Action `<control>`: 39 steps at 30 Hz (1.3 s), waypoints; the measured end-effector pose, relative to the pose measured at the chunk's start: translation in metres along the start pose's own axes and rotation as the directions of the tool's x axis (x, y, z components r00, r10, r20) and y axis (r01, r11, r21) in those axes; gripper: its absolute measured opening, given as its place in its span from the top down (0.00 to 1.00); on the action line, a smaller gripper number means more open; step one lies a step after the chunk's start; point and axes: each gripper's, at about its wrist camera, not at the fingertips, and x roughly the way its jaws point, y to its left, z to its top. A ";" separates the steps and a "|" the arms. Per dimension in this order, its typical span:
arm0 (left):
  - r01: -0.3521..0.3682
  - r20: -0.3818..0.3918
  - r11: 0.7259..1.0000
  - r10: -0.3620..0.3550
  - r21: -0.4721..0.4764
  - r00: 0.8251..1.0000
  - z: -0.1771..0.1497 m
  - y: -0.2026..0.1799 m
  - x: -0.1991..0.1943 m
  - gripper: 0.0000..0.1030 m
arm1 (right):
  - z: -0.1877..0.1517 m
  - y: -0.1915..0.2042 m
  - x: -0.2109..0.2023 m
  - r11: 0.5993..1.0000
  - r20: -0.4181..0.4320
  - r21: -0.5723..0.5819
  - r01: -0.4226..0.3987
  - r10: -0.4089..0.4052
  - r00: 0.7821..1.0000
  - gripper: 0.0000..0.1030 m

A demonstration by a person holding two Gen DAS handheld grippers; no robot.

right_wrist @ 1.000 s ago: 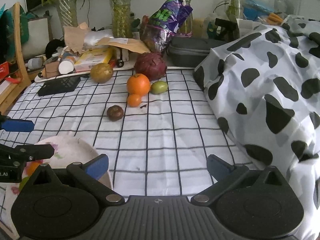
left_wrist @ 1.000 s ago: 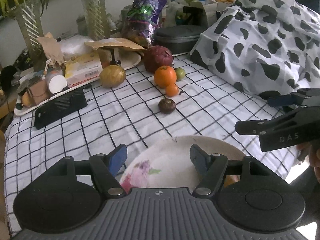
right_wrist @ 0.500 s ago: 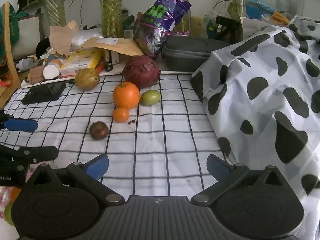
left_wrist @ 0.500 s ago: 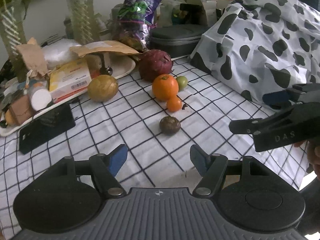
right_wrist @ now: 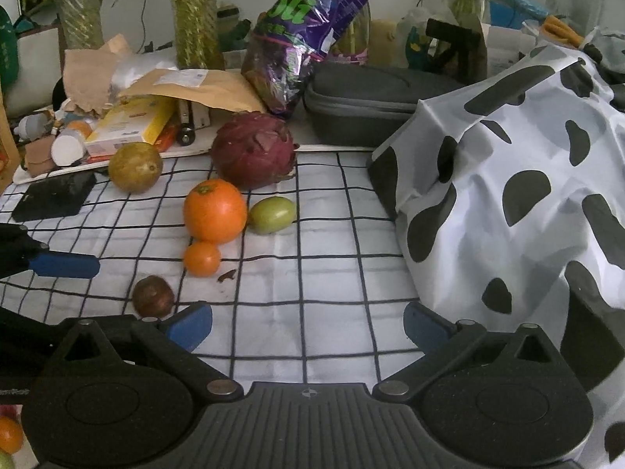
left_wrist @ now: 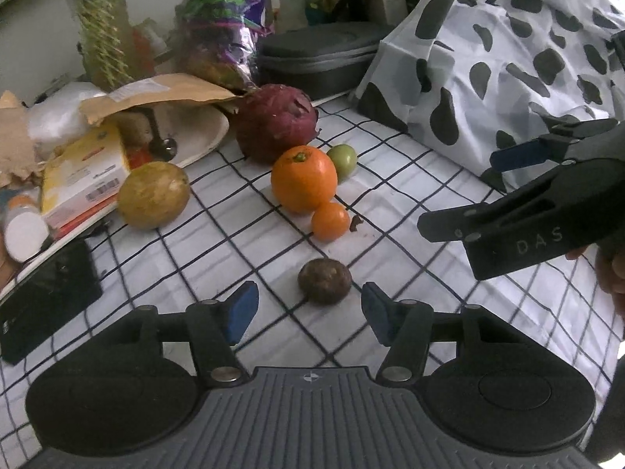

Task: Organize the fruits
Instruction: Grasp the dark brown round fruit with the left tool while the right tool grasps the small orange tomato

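Note:
On the checked cloth lie a small dark brown fruit [left_wrist: 324,280], a small orange [left_wrist: 330,221], a big orange [left_wrist: 304,183], a green fruit [left_wrist: 342,157], a dark red fruit [left_wrist: 276,122] and a yellow-brown fruit [left_wrist: 153,194]. My left gripper [left_wrist: 309,310] is open, its blue pads just short of the brown fruit on either side. My right gripper [right_wrist: 308,324] is open and empty over the cloth, right of the brown fruit [right_wrist: 152,296]; it shows in the left wrist view [left_wrist: 508,191]. The oranges [right_wrist: 215,211] lie ahead to its left.
A cow-print cover [right_wrist: 515,179] rises on the right. A tray [left_wrist: 203,138] of boxes and paper, a black phone [left_wrist: 43,301], a grey case [right_wrist: 371,93], a purple bag [right_wrist: 300,31] and vases crowd the back and left. An orange [right_wrist: 8,434] shows at bottom left.
My left gripper has moved forward from above the flowered plate to the brown fruit. My right gripper has also moved forward toward the fruits. Both stay open.

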 end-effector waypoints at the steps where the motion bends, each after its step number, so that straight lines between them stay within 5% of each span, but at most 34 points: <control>1: 0.008 -0.006 1.000 -0.008 0.000 1.000 0.002 0.001 0.005 0.46 | 0.002 -0.001 0.002 1.000 -0.002 -0.002 0.001 -0.001 1.000 0.00; 8: 0.050 -0.020 0.998 -0.049 0.042 0.999 0.008 -0.002 0.028 0.68 | 0.010 -0.004 0.016 1.000 -0.011 -0.014 0.007 -0.007 1.000 0.00; 20: 0.011 0.011 0.999 -0.011 -0.046 1.000 0.007 0.031 0.016 0.69 | 0.019 0.014 0.033 0.990 0.003 -0.090 -0.108 0.108 0.994 0.02; 29: 0.008 0.011 0.995 -0.007 -0.097 1.000 0.002 0.052 0.010 0.69 | 0.020 0.048 0.048 0.965 -0.004 -0.188 -0.183 0.185 0.983 0.39; 33: 0.010 0.009 0.995 -0.009 -0.099 1.000 0.000 0.057 0.009 0.69 | 0.021 0.054 0.055 0.963 0.001 -0.204 -0.176 0.180 0.984 0.47; 37: 0.013 0.005 0.995 -0.013 -0.096 1.000 -0.002 0.059 0.008 0.69 | 0.023 0.055 0.057 0.965 0.019 -0.194 -0.174 0.181 0.983 0.72; 39: 0.018 0.006 0.995 -0.017 -0.095 1.000 -0.001 0.058 0.007 0.69 | 0.024 0.054 0.055 0.966 0.020 -0.187 -0.179 0.186 0.982 0.73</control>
